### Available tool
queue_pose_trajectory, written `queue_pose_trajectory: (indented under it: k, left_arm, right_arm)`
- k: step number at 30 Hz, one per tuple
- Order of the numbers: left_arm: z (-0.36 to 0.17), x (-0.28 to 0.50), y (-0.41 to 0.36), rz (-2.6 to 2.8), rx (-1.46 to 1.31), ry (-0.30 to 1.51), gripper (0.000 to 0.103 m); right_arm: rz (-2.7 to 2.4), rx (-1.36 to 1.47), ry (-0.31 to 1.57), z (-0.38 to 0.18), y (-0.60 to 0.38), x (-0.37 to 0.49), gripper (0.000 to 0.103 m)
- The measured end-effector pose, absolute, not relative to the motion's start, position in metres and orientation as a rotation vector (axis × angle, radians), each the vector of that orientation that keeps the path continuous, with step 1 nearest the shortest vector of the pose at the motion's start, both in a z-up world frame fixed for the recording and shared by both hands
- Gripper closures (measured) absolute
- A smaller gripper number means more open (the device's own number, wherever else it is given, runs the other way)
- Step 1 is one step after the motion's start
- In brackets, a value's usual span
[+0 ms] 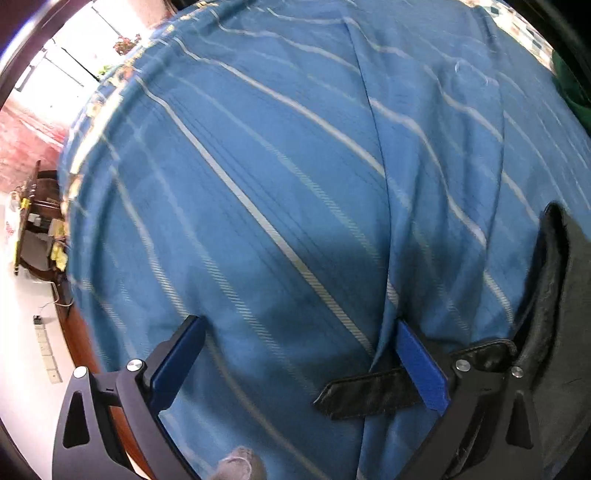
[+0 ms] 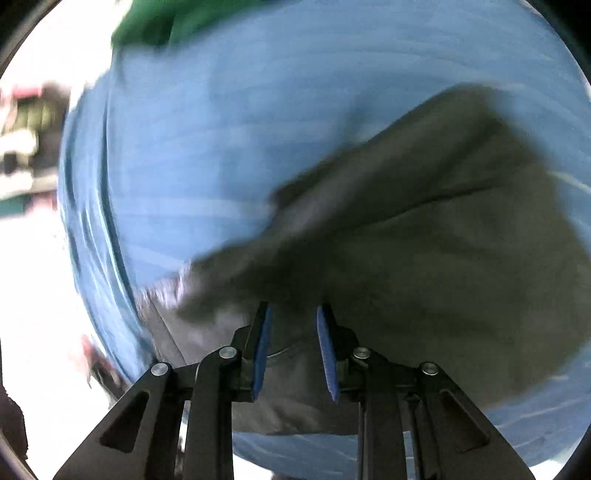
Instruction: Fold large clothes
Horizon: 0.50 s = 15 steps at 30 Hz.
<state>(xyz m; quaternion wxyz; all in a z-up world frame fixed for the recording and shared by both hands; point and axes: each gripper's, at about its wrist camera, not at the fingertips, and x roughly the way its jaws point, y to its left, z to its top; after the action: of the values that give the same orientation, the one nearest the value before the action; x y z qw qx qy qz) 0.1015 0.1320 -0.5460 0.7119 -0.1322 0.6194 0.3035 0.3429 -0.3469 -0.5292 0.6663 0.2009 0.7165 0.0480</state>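
Note:
A dark grey garment [image 2: 424, 236] lies on a blue striped bedsheet [image 2: 221, 147]. In the right wrist view my right gripper [image 2: 294, 314] has its jaws partly apart with a fold of the dark garment between the blue pads [image 2: 262, 350]; the view is blurred by motion. In the left wrist view my left gripper [image 1: 301, 325] is wide open just above the blue striped sheet [image 1: 277, 166]. A black strap or hem of the garment [image 1: 369, 395] lies by its right finger [image 1: 421, 362], and more of the dark garment [image 1: 565, 314] shows at the right edge.
A green cloth [image 2: 155, 22] lies at the far end of the bed, also at the left wrist view's right edge [image 1: 572, 92]. Left of the bed are a wooden shelf with clutter [image 1: 40, 221], a white floor and a bright window [image 1: 66, 55].

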Motion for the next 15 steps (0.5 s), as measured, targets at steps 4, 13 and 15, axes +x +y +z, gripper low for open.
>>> queue_pose_trajectory:
  k: [4, 13, 15]
  left_arm:
    - [-0.494, 0.111, 0.108, 0.681, -0.241, 1.296, 0.0]
    - [-0.46, 0.176, -0.076, 0.322, -0.212, 1.272, 0.0]
    - [-0.476, 0.193, -0.121, 0.25, -0.209, 1.292, 0.0]
  right_arm:
    - [0.018, 0.475, 1.612, -0.584, -0.376, 0.369, 0.077]
    - [0.108, 0.655, 1.464, -0.538, -0.448, 0.332, 0.05]
    - [0.059, 0.713, 1.369, -0.518, -0.483, 0.294, 0.028]
